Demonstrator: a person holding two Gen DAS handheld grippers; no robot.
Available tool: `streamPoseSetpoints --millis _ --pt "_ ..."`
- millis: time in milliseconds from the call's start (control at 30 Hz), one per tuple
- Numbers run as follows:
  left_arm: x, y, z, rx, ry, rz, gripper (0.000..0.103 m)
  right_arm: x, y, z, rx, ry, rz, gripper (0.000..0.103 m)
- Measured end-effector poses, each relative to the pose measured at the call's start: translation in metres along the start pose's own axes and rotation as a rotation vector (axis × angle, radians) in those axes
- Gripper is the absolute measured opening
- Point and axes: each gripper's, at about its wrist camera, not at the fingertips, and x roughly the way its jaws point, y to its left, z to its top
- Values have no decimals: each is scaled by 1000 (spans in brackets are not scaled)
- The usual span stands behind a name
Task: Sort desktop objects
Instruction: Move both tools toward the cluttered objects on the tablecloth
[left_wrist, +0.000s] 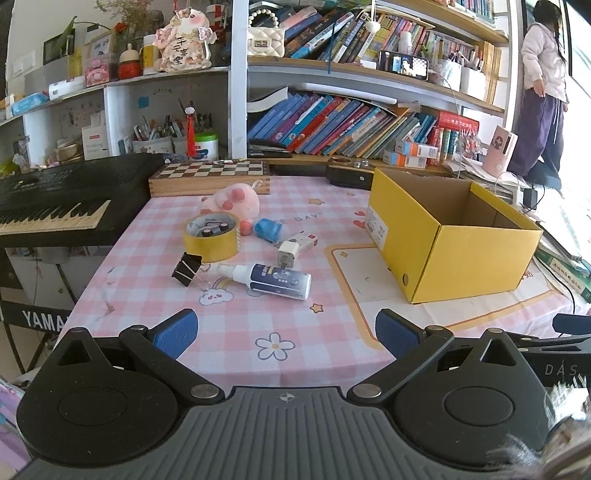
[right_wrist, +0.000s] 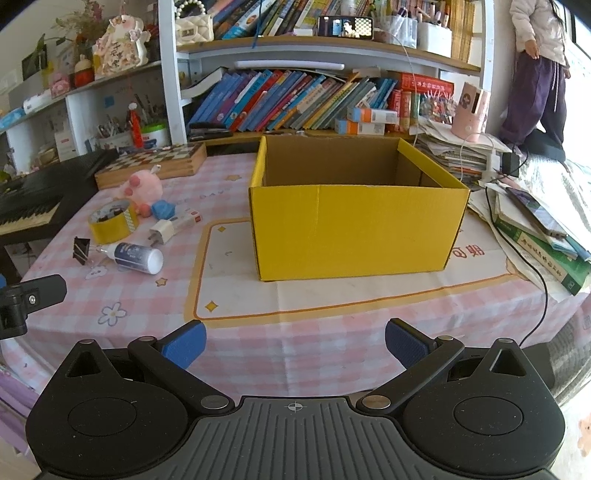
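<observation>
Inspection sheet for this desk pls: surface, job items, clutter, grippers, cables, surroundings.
Surface: table under a pink checked cloth with a cream panel.
Job's things: open yellow box, inside looks empty; to its left lie a tape roll with small parts inside, plush pig, blue toy, charger plug, white tube, spray bottle on its side, binder clip.
Clutter: chessboard at the back; stacked papers and books right of the box.
Grippers: left gripper and right gripper open, empty, at the near edge.
Cables: black cable over the right edge.
Surroundings: keyboard on the left, bookshelves behind, a person standing far right.
</observation>
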Motion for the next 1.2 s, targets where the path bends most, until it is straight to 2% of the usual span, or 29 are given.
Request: streamPoseSetpoints --millis 433,1200 --pt "6 9 -3 -19 6 4 103 5 10 1 -20 12 4 103" --pt "6 33 -5 -63 22 31 103 9 38 5 -85 18 66 103"
